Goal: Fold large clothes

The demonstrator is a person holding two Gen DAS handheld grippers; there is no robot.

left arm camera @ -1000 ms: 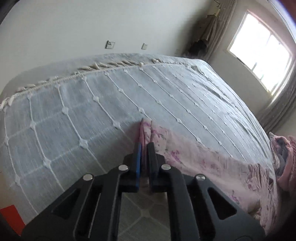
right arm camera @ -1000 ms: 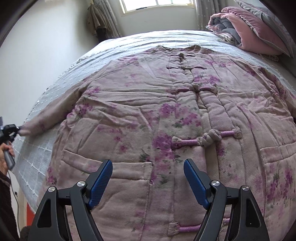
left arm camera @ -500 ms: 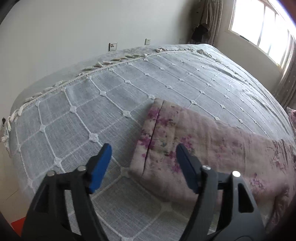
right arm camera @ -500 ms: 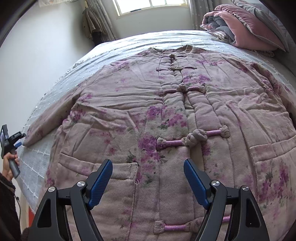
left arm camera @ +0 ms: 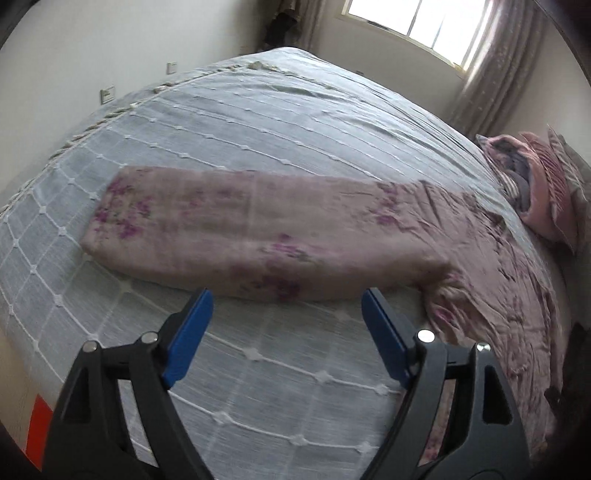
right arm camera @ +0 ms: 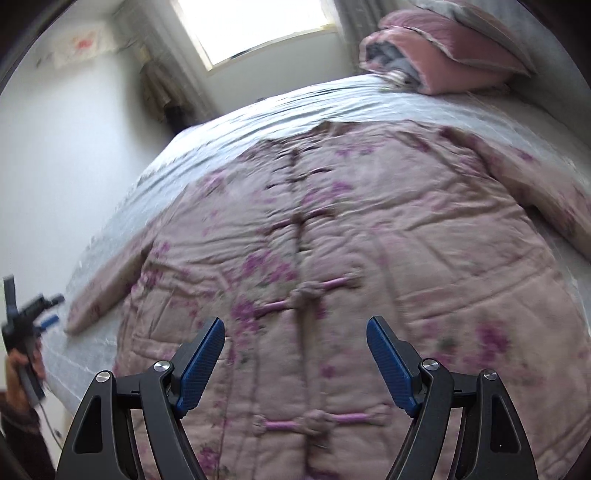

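Both claws, left [left arm camera: 286, 317] and right [right arm camera: 295, 349], gape over jacket [right arm camera: 369, 258]; bedding [right arm camera: 443, 55] beyond.

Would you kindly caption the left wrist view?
Open left gripper above the bedspread, facing the floral jacket's outstretched sleeve.

A: What do we see in front of our right gripper [right arm camera: 294, 345]?

B: Its blue fingers [right arm camera: 388, 360] are spread wide and hold nothing. Under them the pink flowered coat [right arm camera: 369, 240] lies flat on the grey bedspread [right arm camera: 229, 147], front side up, with knot buttons [right arm camera: 308, 293] closed along the middle.

A: And on the left?

B: One sleeve [right arm camera: 107, 291] is stretched out to the bed edge. Near its cuff is our left gripper [right arm camera: 35, 308], a little blurred. Far behind, folded pink bedding [right arm camera: 443, 51] is under the window [right arm camera: 258, 26].
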